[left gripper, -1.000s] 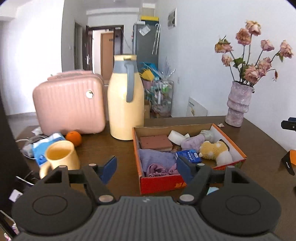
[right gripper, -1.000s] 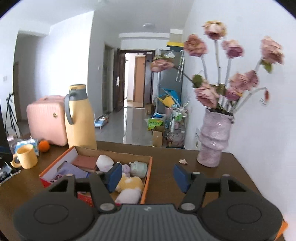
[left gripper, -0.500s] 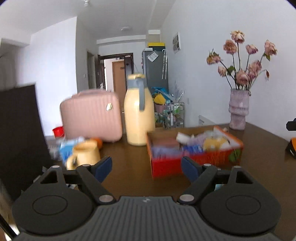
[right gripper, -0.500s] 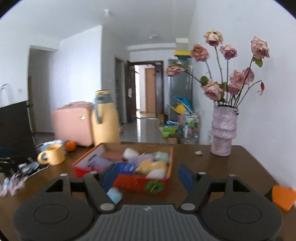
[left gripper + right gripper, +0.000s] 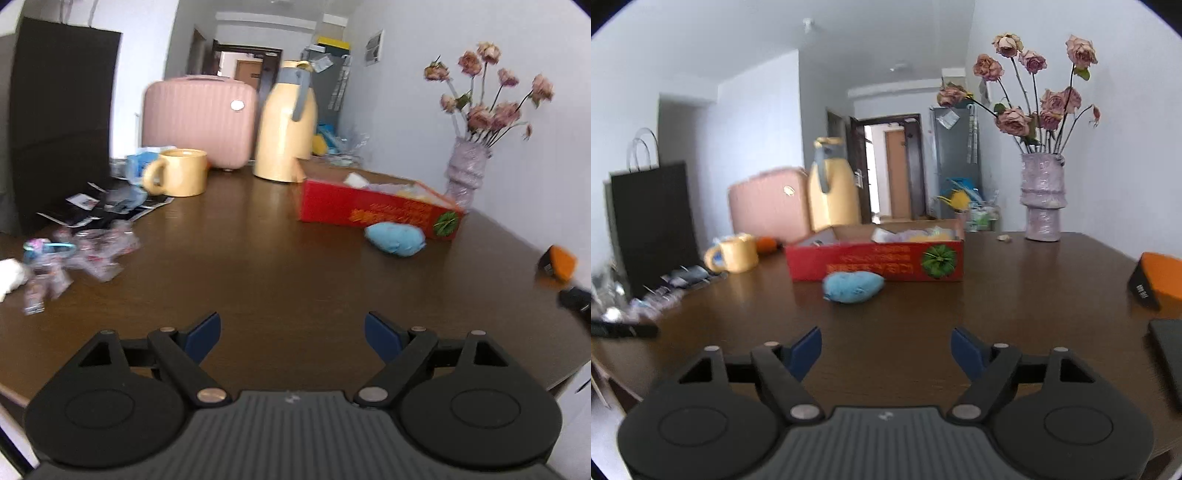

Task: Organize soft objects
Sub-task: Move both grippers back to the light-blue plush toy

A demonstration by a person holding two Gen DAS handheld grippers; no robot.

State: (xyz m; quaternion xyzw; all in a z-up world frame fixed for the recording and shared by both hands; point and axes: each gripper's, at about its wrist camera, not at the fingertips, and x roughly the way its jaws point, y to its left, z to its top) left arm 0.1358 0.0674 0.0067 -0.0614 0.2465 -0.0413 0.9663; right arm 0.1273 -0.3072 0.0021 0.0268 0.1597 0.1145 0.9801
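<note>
So both claws are wide apart with nothing between them: the left claw and right claw have just been opening further, and both hang over bare desk at the near edge. The one soft thing outside is the blue plush, lying on the desk right against the front wall of the red box, which already has other soft stuff piled inside. Here's where I think it gets sketchy: the plush is snug to the cardboard, so a claw coming in low could shove the light box backward instead of grabbing, or pinch the box wall along with it. Squishy plush could also squirt out of a shallow pinch.
</note>
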